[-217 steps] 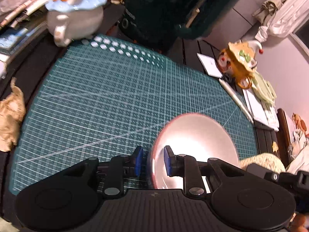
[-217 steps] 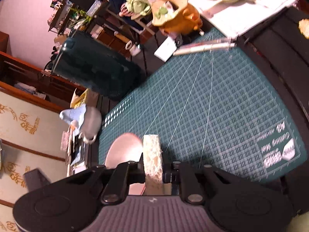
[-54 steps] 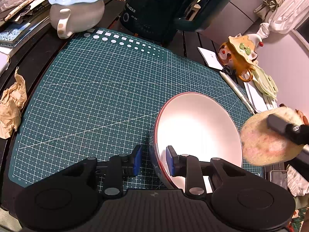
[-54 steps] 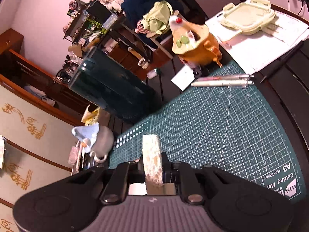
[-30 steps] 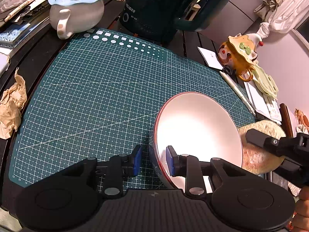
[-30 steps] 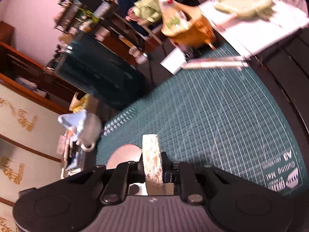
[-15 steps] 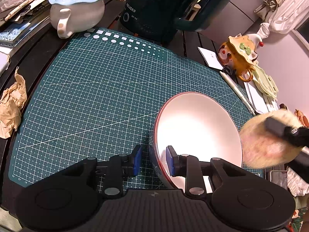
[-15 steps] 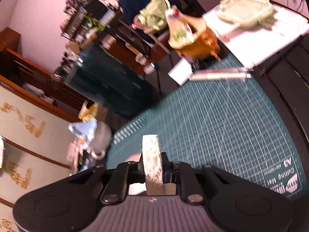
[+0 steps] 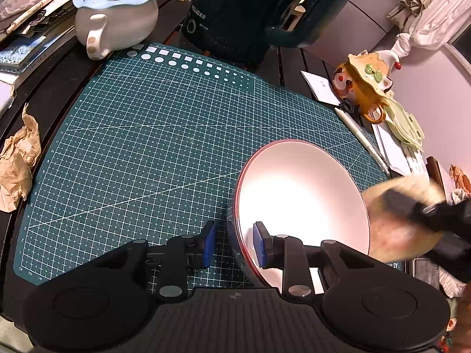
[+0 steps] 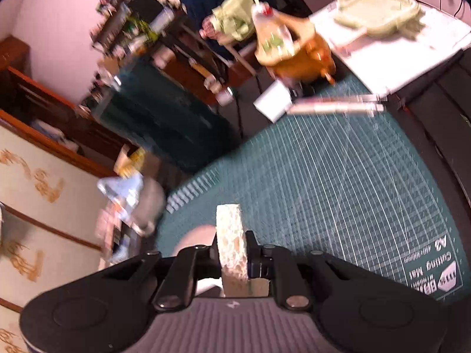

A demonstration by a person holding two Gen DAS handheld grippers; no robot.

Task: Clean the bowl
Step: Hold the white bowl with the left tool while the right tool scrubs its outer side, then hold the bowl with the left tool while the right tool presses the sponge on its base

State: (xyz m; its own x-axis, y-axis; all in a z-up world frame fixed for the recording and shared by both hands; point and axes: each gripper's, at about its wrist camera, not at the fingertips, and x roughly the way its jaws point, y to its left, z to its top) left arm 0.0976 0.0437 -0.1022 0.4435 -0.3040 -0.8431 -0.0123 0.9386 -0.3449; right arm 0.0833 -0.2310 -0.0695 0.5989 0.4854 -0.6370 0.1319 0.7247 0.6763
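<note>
A white bowl [image 9: 300,194] with a red rim stands tilted on the green cutting mat [image 9: 141,147]. My left gripper [image 9: 234,242] is shut on the bowl's near rim, one blue pad inside and one outside. My right gripper [image 10: 232,253] is shut on a pale round sponge [image 10: 231,244]. In the left wrist view the sponge [image 9: 394,229] and the right gripper are blurred at the bowl's right rim. A sliver of the bowl [image 10: 194,238] shows left of the sponge in the right wrist view.
A dark green kettle [image 9: 259,8] and a blue-lidded teapot [image 9: 114,14] stand at the mat's far edge. An orange clown mug [image 9: 365,88], pens [image 9: 362,138] and papers lie at the right. Crumpled brown paper [image 9: 17,161] lies at the left.
The sponge in my right gripper has kept sweeping back and forth along the bowl's right rim; it now sits a little lower against it. My left gripper and the bowl have not moved.
</note>
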